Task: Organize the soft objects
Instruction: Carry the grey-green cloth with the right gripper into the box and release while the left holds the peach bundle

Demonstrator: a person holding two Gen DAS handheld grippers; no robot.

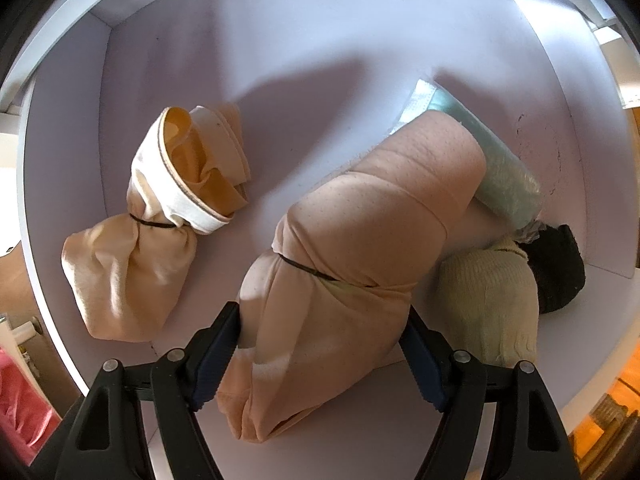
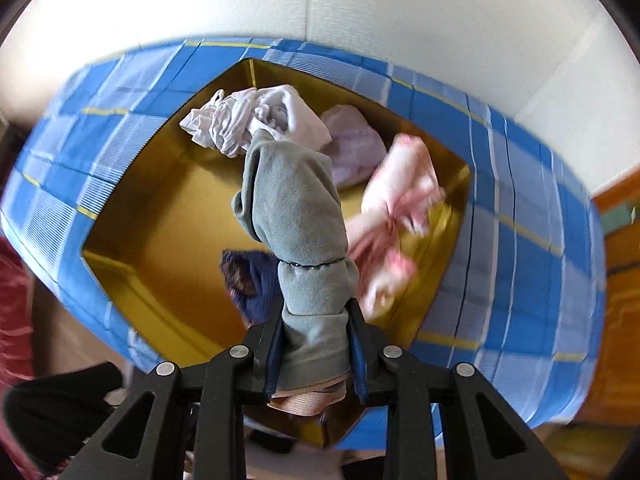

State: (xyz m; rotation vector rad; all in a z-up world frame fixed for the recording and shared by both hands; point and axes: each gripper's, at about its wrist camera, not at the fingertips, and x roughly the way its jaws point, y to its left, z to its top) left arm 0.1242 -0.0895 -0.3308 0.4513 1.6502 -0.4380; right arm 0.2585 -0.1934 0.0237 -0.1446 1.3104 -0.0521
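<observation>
left gripper (image 1: 320, 354): fingers wide, straddling peach banded cloth roll (image 1: 352, 248) in white bin (image 1: 280, 40), contact unclear | right gripper (image 2: 314, 354): clamped on grey banded cloth roll (image 2: 296, 216), dangling beyond the fingertips above blue plaid box (image 2: 520, 240) | risk: swing could land it on the rim.

A home: white drawer (image 1: 360, 40), plaid fabric bin (image 2: 520, 240), wood floor (image 2: 624, 320)

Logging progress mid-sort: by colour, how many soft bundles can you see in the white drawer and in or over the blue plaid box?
Peach/tan: 2
Mint green: 1
Cream: 1
Black: 1
Grey: 1, held over the box
White: 1
Lilac: 1
Pink: 1
Navy: 1
Total: 10
</observation>
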